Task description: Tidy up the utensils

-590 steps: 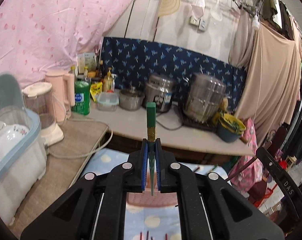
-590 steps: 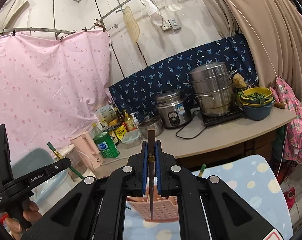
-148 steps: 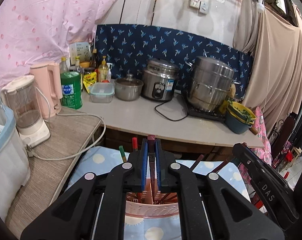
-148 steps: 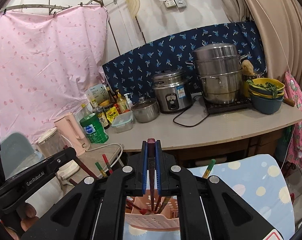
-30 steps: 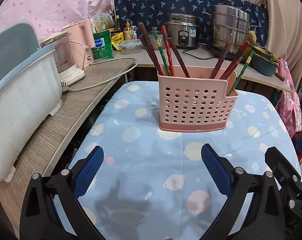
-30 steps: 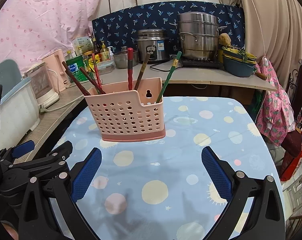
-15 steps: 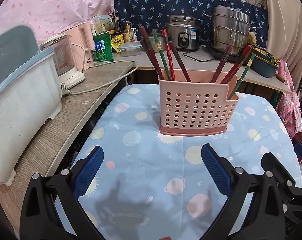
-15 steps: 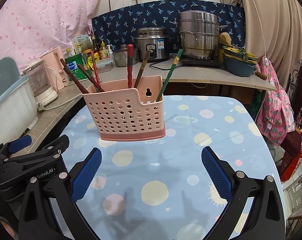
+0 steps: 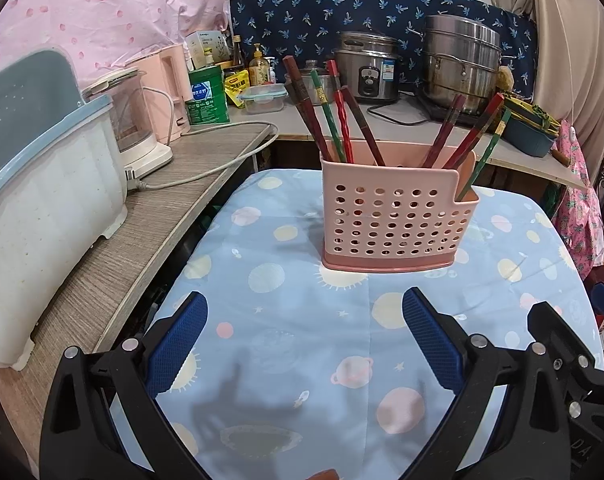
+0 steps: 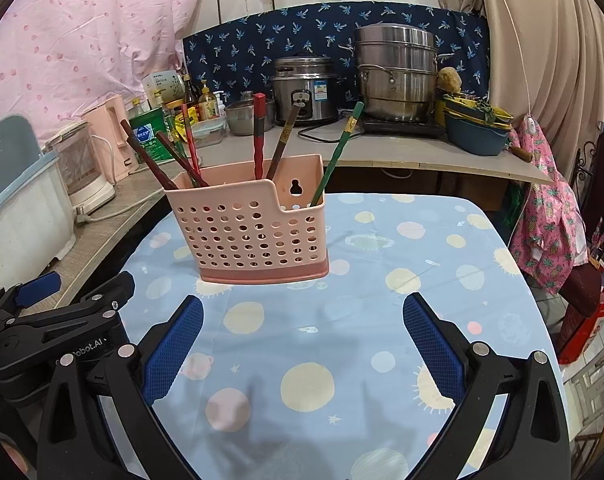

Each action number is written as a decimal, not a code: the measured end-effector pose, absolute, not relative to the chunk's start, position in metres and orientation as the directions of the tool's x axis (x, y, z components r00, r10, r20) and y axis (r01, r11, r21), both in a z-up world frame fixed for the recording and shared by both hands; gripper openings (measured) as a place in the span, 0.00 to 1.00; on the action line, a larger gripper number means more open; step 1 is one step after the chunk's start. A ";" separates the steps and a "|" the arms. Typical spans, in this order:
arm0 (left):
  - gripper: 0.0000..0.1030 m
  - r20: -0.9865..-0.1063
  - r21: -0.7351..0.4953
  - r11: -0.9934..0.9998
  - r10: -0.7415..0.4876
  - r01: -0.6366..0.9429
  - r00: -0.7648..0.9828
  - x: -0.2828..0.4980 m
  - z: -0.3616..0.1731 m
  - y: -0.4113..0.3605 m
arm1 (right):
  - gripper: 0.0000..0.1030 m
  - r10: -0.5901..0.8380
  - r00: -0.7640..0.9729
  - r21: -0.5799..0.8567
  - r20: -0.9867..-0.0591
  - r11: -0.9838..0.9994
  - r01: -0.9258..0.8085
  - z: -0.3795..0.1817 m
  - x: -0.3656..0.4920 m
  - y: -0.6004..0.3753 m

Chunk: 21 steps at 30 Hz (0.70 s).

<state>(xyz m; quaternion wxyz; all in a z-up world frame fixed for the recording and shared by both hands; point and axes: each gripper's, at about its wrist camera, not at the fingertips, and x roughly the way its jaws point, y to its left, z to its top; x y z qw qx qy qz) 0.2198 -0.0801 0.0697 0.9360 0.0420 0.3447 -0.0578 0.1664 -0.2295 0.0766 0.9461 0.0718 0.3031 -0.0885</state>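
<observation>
Altogether eight chopsticks (image 9: 344,120) — one basket (image 9: 394,224)

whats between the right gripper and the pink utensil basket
Only bare tablecloth separates the right gripper from the pink basket; the right wrist view shows it.

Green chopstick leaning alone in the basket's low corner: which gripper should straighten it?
Probably the right gripper: open, empty, and the green chopstick leans toward its side of the pink basket. The left gripper sits further left.

Rice cooker (image 9: 368,72), steamer pot (image 9: 460,64)
</observation>
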 end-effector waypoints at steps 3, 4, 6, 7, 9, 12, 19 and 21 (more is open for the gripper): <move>0.91 -0.651 0.040 0.990 -0.079 0.137 0.755 0.220 0.069 -0.080 | 0.94 -0.123 0.801 0.083 -0.586 0.974 0.210 0.077 0.166 -0.230; 0.91 -0.651 0.041 0.990 -0.077 0.137 0.755 0.220 0.069 -0.080 | 0.94 -0.124 0.801 0.082 -0.586 0.974 0.211 0.077 0.166 -0.230; 0.91 -0.650 0.040 0.990 -0.079 0.137 0.756 0.220 0.070 -0.080 | 0.94 -0.124 0.800 0.083 -0.587 0.974 0.211 0.076 0.166 -0.230; 0.91 -0.650 0.041 0.990 -0.077 0.136 0.756 0.219 0.069 -0.081 | 0.94 -0.123 0.800 0.084 -0.586 0.974 0.212 0.077 0.166 -0.230; 0.91 -0.651 0.039 0.990 -0.078 0.136 0.755 0.219 0.069 -0.081 | 0.94 -0.125 0.800 0.082 -0.586 0.974 0.212 0.077 0.167 -0.230; 0.91 -0.650 0.041 0.990 -0.077 0.137 0.756 0.219 0.069 -0.081 | 0.94 -0.124 0.801 0.081 -0.586 0.974 0.210 0.076 0.166 -0.230; 0.91 -0.646 0.039 0.990 -0.078 0.135 0.760 0.219 0.070 -0.079 | 0.94 -0.124 0.800 0.082 -0.587 0.974 0.210 0.076 0.167 -0.230; 0.91 -0.644 0.042 0.990 -0.078 0.137 0.761 0.219 0.070 -0.079 | 0.94 -0.125 0.800 0.081 -0.587 0.974 0.211 0.077 0.166 -0.230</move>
